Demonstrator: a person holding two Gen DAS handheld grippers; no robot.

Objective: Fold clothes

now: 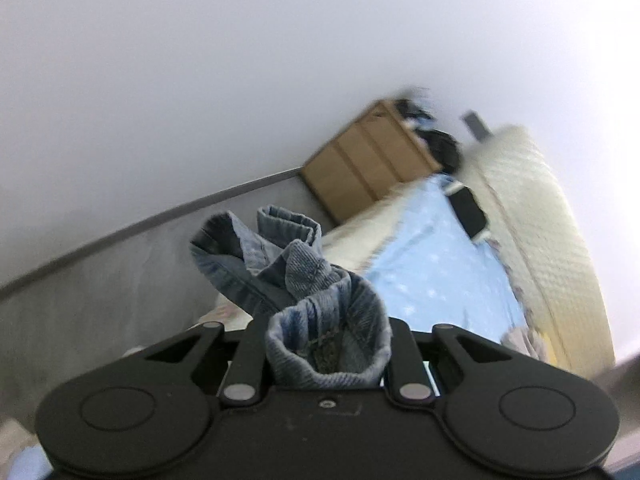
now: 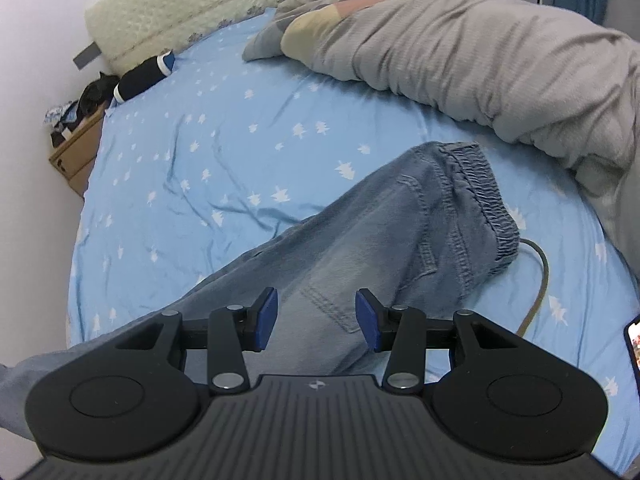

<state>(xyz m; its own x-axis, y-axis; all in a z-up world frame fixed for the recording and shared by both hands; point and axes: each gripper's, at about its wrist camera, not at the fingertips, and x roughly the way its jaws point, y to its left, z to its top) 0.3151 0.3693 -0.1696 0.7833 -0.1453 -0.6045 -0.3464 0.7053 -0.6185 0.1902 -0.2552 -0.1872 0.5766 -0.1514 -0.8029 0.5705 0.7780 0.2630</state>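
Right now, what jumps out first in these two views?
The left gripper is shut on a bunch of denim, the leg ends of the jeans, held up against the white wall. The right gripper hangs open above the jeans, whose elastic waistband lies on the blue star-print sheet. A grey duvet is heaped along the bed's far right.

Left wrist view tilts up at the wall; right looks down close; both share the bed sheet [image 1: 432, 256] [image 2: 192, 168].
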